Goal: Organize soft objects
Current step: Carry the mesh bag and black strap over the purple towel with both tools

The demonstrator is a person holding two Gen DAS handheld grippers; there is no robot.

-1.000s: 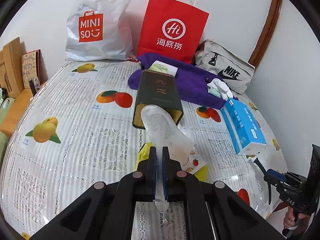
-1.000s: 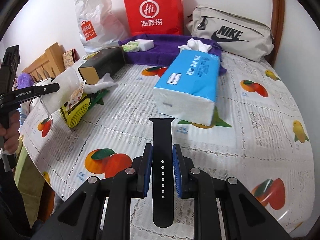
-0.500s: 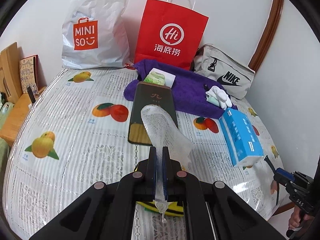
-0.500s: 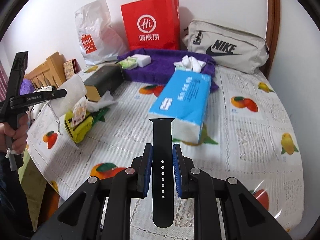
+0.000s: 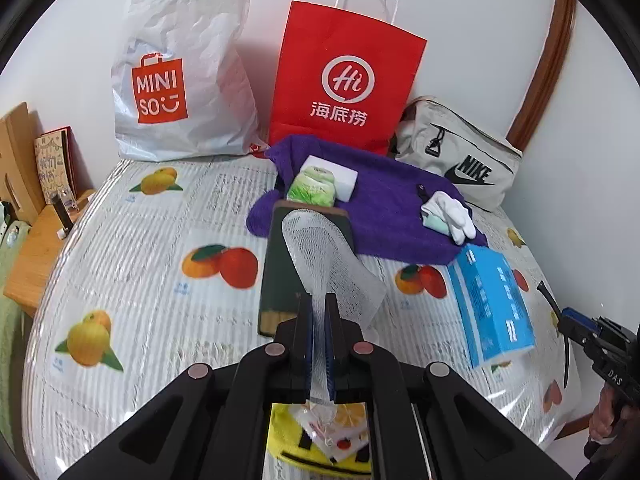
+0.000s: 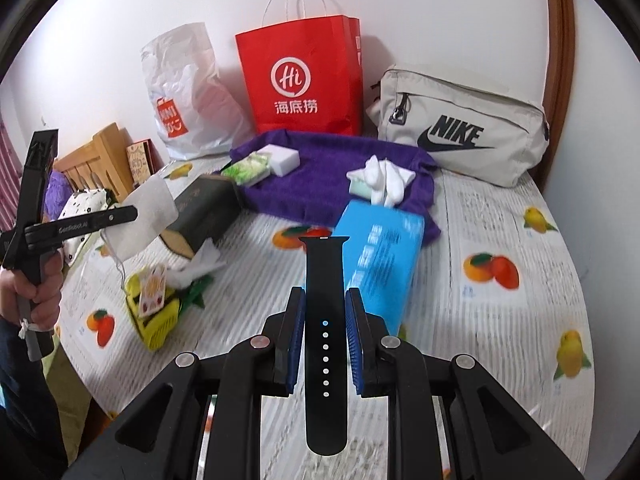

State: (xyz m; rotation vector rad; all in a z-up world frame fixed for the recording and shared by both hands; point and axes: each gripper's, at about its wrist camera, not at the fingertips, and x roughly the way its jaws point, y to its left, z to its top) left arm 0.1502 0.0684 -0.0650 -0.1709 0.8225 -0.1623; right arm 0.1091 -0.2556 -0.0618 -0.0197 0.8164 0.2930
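My left gripper (image 5: 319,312) is shut on a white mesh foam sleeve (image 5: 328,264) and holds it in the air above the table; it also shows in the right wrist view (image 6: 144,212). My right gripper (image 6: 325,308) is shut on a black watch strap (image 6: 325,344), held above the table. A purple towel (image 5: 384,216) lies at the back with a white sponge (image 5: 340,176), a green packet (image 5: 312,188) and white socks (image 5: 450,212) on it. A blue tissue pack (image 5: 492,308) lies right of centre.
A dark box (image 5: 280,276) lies in the middle. A yellow holder with a card (image 6: 154,312) sits near the left front edge. A Miniso bag (image 5: 180,80), a red paper bag (image 5: 344,80) and a Nike pouch (image 5: 460,164) stand along the wall.
My left gripper has risen and pulled back with the mesh sleeve, so the yellow holder now lies under it. My right gripper has lifted the strap higher and drawn back.
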